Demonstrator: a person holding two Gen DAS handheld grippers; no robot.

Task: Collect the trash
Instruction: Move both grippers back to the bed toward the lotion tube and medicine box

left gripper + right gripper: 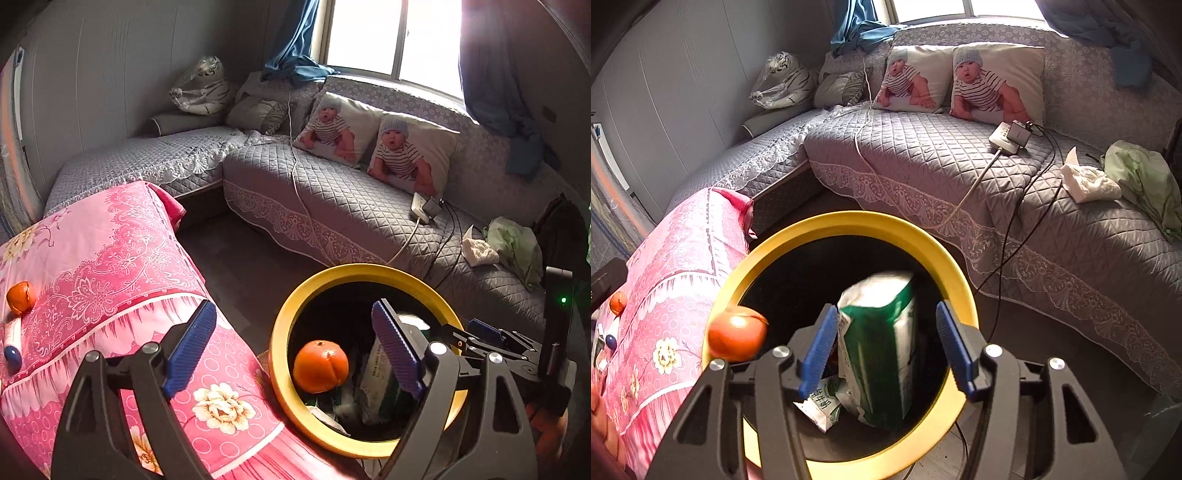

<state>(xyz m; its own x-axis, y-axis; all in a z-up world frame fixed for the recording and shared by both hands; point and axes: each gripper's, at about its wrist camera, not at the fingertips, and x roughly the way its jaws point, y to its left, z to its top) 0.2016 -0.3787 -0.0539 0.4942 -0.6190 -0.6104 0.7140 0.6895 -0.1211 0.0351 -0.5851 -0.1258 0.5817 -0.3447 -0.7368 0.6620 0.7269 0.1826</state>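
A yellow-rimmed bin (280, 332) (849, 221) stands on the floor between the pink-covered table and the grey sofa. My left gripper (295, 347) is open above it; an orange (320, 366) (737, 332) is in mid-air over the bin's left rim. My right gripper (886, 347) is open over the bin; a green and white carton (879, 347), blurred, is between its fingers, touching neither. A milk pouch (822, 404) lies in the bin. Another orange (21, 297) (618, 302) sits on the table. A crumpled tissue (479, 252) (1089, 182) lies on the sofa.
The pink floral table cover (110, 266) (676, 280) is on the left, with a marker pen (13, 343) on it. The grey sofa (332, 206) (960, 166) holds baby-print cushions, a power strip (1006, 138) with cables, and a green bag (1145, 177).
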